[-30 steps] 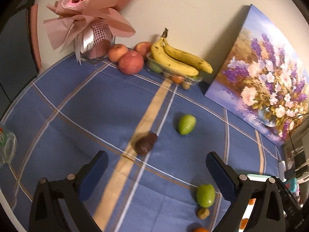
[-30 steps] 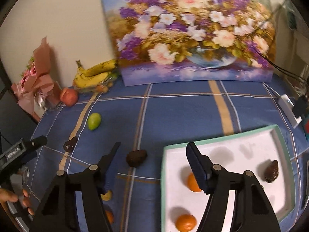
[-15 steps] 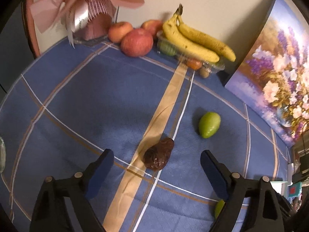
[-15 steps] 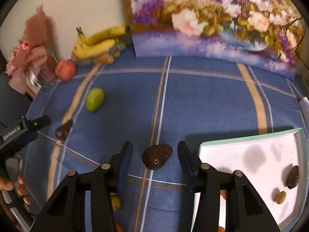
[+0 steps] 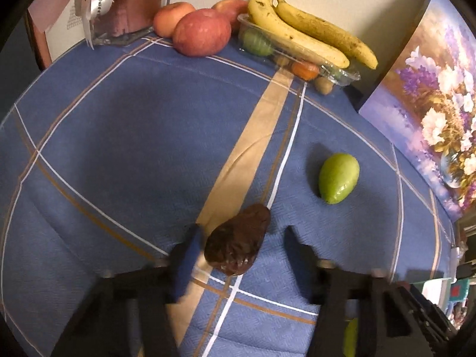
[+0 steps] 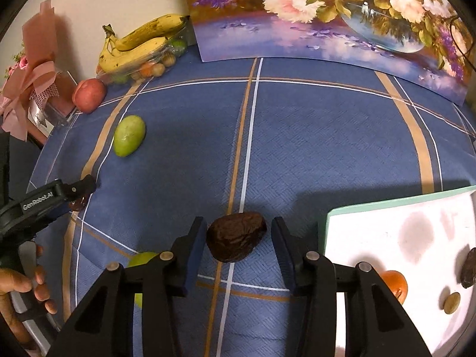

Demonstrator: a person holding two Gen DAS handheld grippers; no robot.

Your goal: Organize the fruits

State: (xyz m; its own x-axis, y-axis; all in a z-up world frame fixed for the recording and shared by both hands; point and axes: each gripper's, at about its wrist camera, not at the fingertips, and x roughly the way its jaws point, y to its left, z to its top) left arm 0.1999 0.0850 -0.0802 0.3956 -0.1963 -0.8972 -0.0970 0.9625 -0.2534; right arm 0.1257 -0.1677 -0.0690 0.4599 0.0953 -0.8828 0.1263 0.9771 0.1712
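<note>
Now, our left gripper (image 5: 241, 248): jaws just closing around a dark wrinkled fruit (image 5: 236, 242), right pad still clear.
Our right gripper (image 6: 238, 238): closing, straddling another dark fruit (image 6: 236, 236), gaps both sides, just left of the white tray (image 6: 386, 208).

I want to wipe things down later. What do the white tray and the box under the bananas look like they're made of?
White tray: seems rigid plastic or enamelled metal, matte white with a mint-green rim; the look leaves it open. Box under the bananas: thin clear plastic, glossy, since small fruits show through its walls and the rim catches light.
</note>
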